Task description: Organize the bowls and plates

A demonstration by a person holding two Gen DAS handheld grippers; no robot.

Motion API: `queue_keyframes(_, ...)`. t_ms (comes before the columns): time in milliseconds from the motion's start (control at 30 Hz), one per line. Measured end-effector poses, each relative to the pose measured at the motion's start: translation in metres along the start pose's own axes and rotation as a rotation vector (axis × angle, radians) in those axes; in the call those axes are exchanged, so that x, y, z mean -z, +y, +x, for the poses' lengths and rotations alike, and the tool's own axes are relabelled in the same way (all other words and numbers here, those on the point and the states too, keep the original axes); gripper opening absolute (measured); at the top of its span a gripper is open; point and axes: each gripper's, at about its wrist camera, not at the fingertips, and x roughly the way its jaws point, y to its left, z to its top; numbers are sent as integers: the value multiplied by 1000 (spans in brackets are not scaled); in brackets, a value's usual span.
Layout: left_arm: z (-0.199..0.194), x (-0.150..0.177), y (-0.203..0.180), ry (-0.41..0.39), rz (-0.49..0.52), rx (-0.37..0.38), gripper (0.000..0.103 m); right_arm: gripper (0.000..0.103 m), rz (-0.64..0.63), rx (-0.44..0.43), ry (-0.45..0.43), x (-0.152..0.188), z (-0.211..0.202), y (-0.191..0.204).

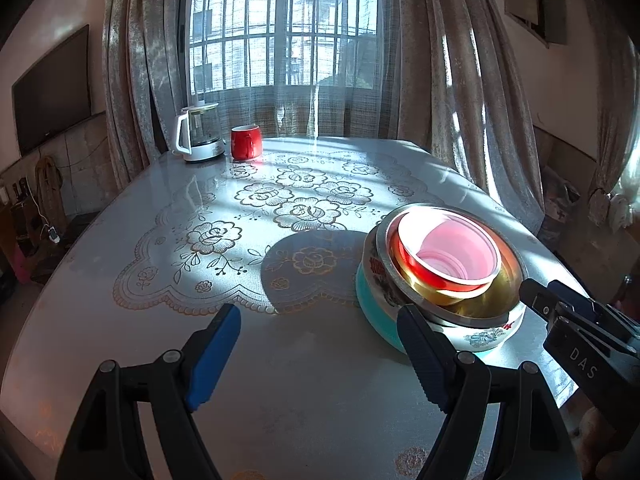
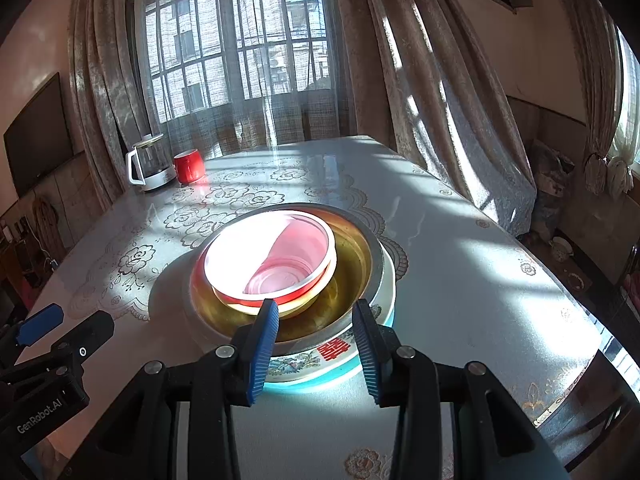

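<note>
A nested stack stands on the table point(image 1: 280, 380). Lowest is a teal enamel basin point(image 2: 332, 354) with flowers and a red character. In it sits a metal bowl point(image 2: 352, 264) with a golden inside, then a red bowl point(image 2: 240, 300), then a pink bowl point(image 2: 280, 256). My right gripper point(image 2: 315, 306) hovers at the stack's near rim, its jaws partly apart with nothing pinched between them; in the left wrist view the right gripper point(image 1: 540, 292) sits at the stack's right edge. My left gripper point(image 1: 318, 314) is wide open just left of the stack point(image 1: 448, 264), and its right finger point(image 1: 420, 344) overlaps the basin's side.
A glass kettle point(image 1: 200, 132) and a red mug point(image 1: 246, 142) stand at the table's far left corner. Curtains point(image 2: 432, 100) and a barred window point(image 1: 280, 24) lie behind the table. The table's right edge point(image 2: 592, 344) runs close to the stack. A dark screen point(image 1: 52, 88) hangs on the left wall.
</note>
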Motion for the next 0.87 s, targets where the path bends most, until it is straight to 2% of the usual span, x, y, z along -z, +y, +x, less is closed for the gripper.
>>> queue_keyframes(867,1,-4,-6,-18,17,25,81,39,12,-2,-11,-2,0,-6)
